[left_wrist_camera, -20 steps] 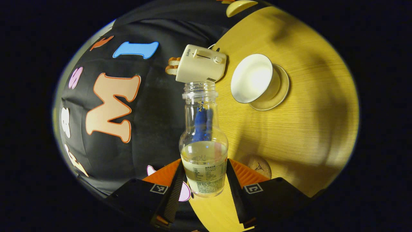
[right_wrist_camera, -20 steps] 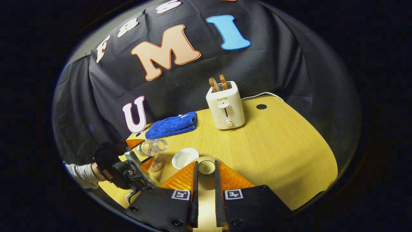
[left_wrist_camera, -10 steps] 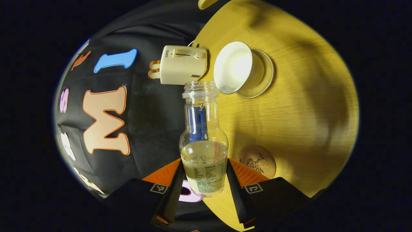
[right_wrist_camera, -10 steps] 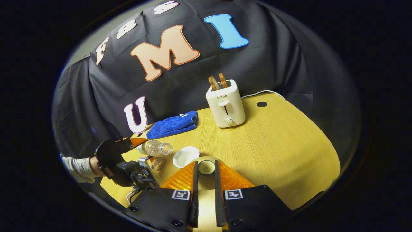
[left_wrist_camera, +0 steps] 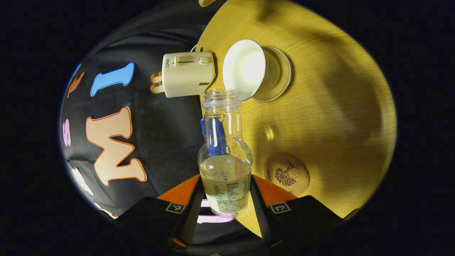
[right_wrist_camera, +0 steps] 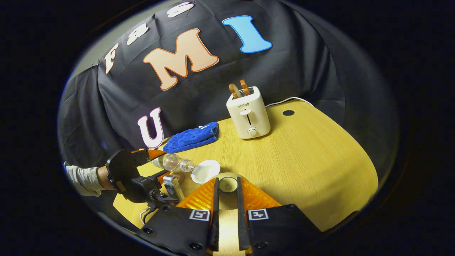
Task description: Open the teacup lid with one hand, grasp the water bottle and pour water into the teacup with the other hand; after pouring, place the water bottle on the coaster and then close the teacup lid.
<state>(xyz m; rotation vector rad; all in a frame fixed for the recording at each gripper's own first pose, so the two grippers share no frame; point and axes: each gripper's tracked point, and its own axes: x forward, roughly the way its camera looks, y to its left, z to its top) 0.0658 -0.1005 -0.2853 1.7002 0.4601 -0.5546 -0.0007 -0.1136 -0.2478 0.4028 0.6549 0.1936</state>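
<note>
Pouring is in hand: the left gripper (left_wrist_camera: 225, 199) pinches the clear, part-filled plastic water bottle (left_wrist_camera: 224, 153), tipped with its mouth at the open white porcelain teacup (left_wrist_camera: 245, 74), while the right gripper (right_wrist_camera: 226, 199) pinches the round white teacup lid (right_wrist_camera: 228, 184) by its knob; next, I judge, tilt further over the rim.

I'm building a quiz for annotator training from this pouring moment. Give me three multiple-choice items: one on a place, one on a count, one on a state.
1. Where does the toaster stand?
A. on the cork coaster
B. on the table's far side, near the cloth wall
C. inside the teacup

2. How many bread slices stick out of it?
A. two
B. none
C. five

3. How is the water bottle?
A. capped and full
B. uncapped, partly filled
C. empty, lying on the table

Answers: 1 B, the right gripper view shows it there; 2 A, two tops show; 3 B, open mouth, liquid low, held in the left hand-held gripper.
</note>
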